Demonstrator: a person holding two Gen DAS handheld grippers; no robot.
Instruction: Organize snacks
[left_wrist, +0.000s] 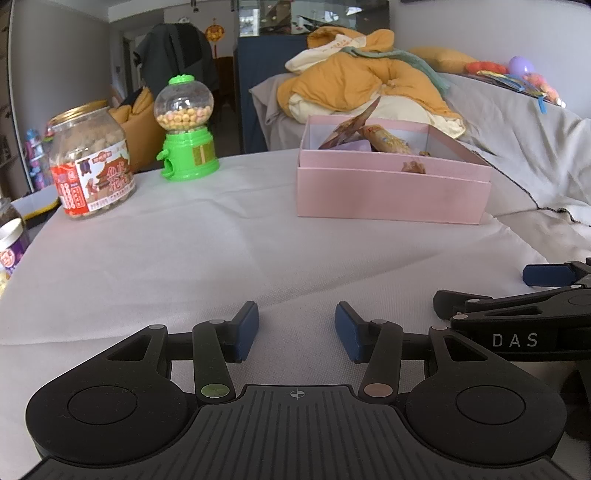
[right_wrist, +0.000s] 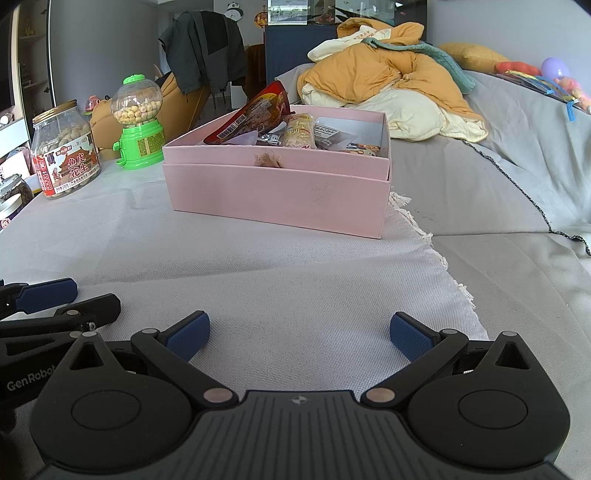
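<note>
1. The peanut jar (right_wrist: 65, 147), at ten o'clock in the right wrist view, carries a red label reading "鱼皮花生".
2. The left gripper (right_wrist: 48, 295), at nine o'clock in that view, bears "GenRobot", with the last letter cut off.
3. The right gripper (left_wrist: 546, 288), at three o'clock in the left wrist view, bears "DAS".
4. Print on the snack packets (right_wrist: 258, 114) in the pink box (right_wrist: 277, 192) is too small to read.

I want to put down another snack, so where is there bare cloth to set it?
Bare cloth lies between both tools, left and right, and the pink box. Crowded: the far left edge, with the peanut jar and green candy dispenser.
</note>
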